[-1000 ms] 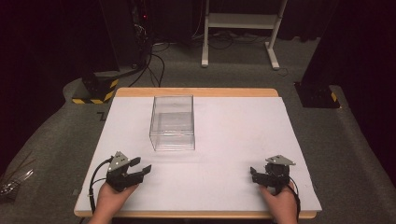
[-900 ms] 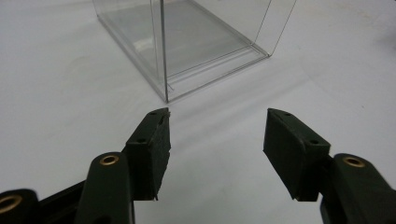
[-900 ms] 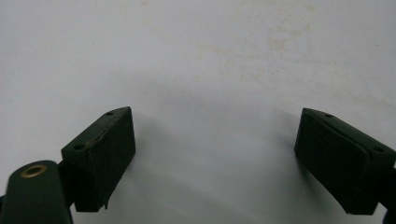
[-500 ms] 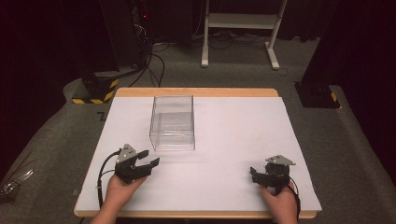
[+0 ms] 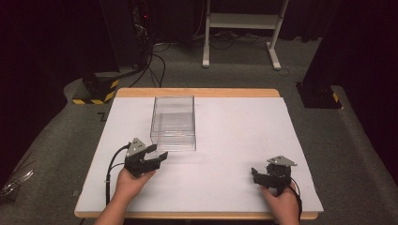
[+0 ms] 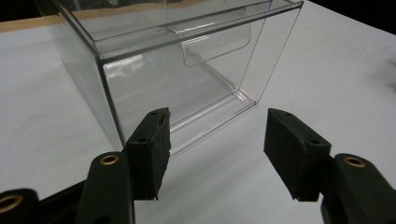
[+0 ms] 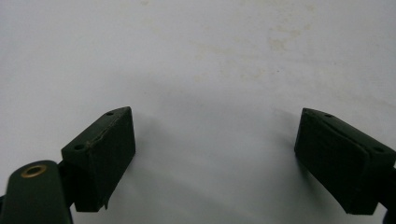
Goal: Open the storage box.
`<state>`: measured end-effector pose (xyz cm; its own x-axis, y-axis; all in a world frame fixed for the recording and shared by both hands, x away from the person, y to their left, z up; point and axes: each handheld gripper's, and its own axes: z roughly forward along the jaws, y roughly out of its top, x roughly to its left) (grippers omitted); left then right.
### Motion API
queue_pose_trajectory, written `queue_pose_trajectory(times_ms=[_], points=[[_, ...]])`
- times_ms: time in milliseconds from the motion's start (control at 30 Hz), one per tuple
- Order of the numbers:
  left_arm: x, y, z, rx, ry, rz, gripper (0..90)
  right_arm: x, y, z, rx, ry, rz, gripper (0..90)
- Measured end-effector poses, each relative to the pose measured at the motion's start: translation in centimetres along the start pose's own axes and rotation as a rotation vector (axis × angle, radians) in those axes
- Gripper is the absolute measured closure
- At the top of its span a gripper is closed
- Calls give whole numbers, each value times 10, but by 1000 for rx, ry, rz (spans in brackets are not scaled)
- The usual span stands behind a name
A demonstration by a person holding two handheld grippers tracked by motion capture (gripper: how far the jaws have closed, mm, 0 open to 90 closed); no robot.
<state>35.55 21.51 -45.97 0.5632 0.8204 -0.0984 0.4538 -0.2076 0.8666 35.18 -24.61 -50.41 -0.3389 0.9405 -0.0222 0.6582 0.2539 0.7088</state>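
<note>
- Clear plastic box [image 5: 173, 123] standing on the white table top [image 5: 234, 140], left of centre, long axis running away from the person's edge.
- Inside the box's near face, in the left gripper view, a clear inner tray with a small moulded handle [image 6: 215, 45] set high on the front wall.
- Left gripper [image 5: 159, 156] held just beside the box's near left corner, jaws pointing toward the right and slightly away; touching or not, cannot tell.
- Jaws of the left gripper spread wide apart, nothing between the pads.
- In the left gripper view, box [image 6: 177, 70] ahead of and above the jaws, skewed toward the left jaw; box's near bottom edge passing just behind the left pad [image 6: 152, 144], right pad [image 6: 292, 149] over bare table.
- Left hand [image 5: 129, 180] wrapped round the gripper body, black cable [image 5: 111, 171] looping to its left.
- Right gripper [image 5: 255, 176] low over the table near the near right corner, well apart from the box.
- Its jaws wide apart too, only bare white surface [image 7: 210, 70] between and beyond them.
</note>
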Motion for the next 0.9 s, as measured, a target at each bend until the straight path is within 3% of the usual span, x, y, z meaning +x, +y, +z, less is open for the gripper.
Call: queue_pose_trajectory(times_ms=[167, 300, 633, 667, 700, 900], points=[[1, 3, 7, -9, -18, -6, 428, 0, 0, 0, 0, 0, -1, 123], [0, 6, 13, -8, -14, 4, 426, 0, 0, 0, 0, 0, -1, 123], [5, 13, 24, -38, -8, -19, 429, 0, 0, 0, -1, 0, -1, 123], [-2, 12, 31, -129, -7, -144, 429, 0, 0, 0, -1, 0, 0, 124], [7, 12, 26, -39, -10, -23, 429, 0, 0, 0, -1, 0, 0, 124], [11, 12, 30, -77, -39, -34, 451, 0, 0, 0, -1, 0, -2, 124]])
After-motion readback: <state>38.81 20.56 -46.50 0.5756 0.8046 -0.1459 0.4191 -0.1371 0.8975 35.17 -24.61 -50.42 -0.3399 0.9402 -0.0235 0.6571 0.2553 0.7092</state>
